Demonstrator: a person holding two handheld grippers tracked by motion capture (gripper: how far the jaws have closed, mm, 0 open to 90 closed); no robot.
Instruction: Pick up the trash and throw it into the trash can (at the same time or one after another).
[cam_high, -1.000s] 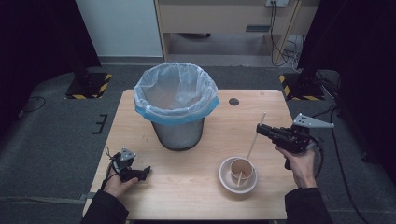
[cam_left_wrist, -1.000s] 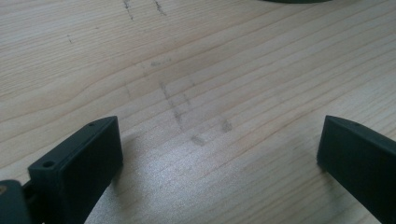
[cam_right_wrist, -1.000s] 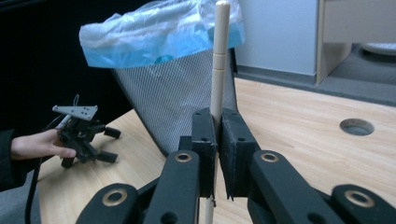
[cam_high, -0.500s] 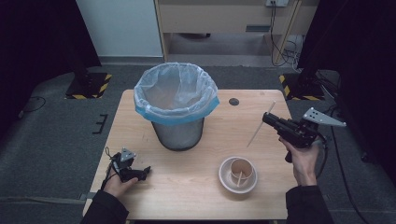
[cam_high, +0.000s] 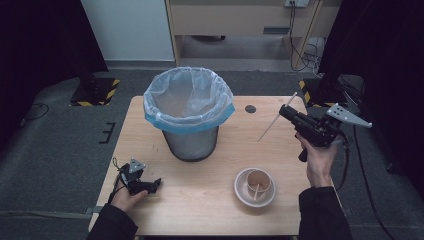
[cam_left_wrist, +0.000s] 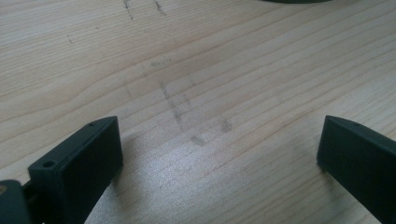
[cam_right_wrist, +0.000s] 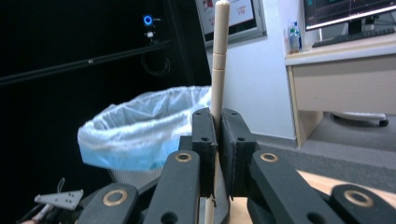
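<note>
High view: our right gripper (cam_high: 289, 113) at three o'clock has its fingers clamped on a wooden chopstick (cam_high: 274, 121), lifted above the surface (cam_high: 210, 200) and slanting toward the lined trash bin (cam_high: 189, 107) at twelve. We'd call it light, stiff, smooth; a mid-shaft pinch suits.

Left gripper view: fingers (cam_left_wrist: 84, 158) spread apart, nothing between.

Right gripper view: the chopstick (cam_right_wrist: 218, 56) stands pinched between pads.

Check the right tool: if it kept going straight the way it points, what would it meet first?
Probably the bin: the right tool, shut on a chopstick, points toward its bagged rim across open table. Depth is unclear; it might pass just beside it.
</note>
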